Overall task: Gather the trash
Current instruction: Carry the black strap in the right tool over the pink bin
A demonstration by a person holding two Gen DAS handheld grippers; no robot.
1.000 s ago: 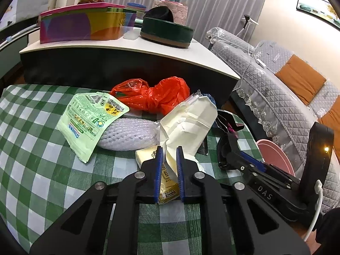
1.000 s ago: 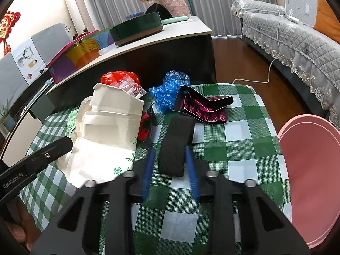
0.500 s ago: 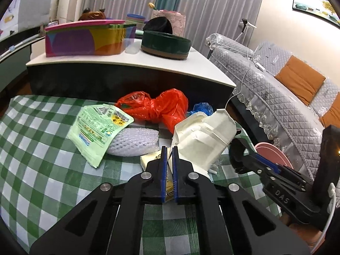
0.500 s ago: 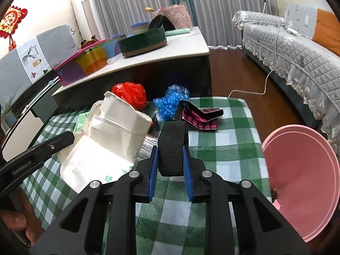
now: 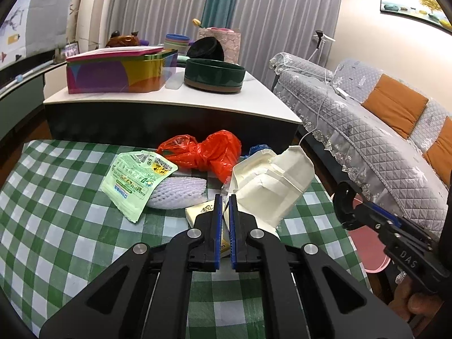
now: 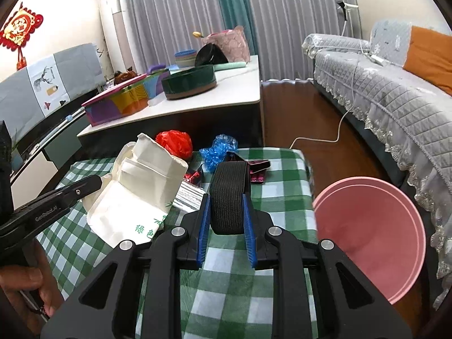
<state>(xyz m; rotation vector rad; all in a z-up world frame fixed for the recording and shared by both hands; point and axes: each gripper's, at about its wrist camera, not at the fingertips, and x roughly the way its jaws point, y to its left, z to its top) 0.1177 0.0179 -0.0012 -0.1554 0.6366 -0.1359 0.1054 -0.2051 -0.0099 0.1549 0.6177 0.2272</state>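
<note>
2 grippers loaded: left gripper pinches the white takeaway box, right gripper clamps the black strap, bound for the pink bin beside the counter.

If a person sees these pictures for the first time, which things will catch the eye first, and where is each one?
The cream takeaway box stands out, pinched at its edge by the left gripper above the green checked tablecloth. The right gripper clamps a black woven band, with the pink bin just off the table's right edge. A crumpled red plastic bag glows at the table's far side.
</note>
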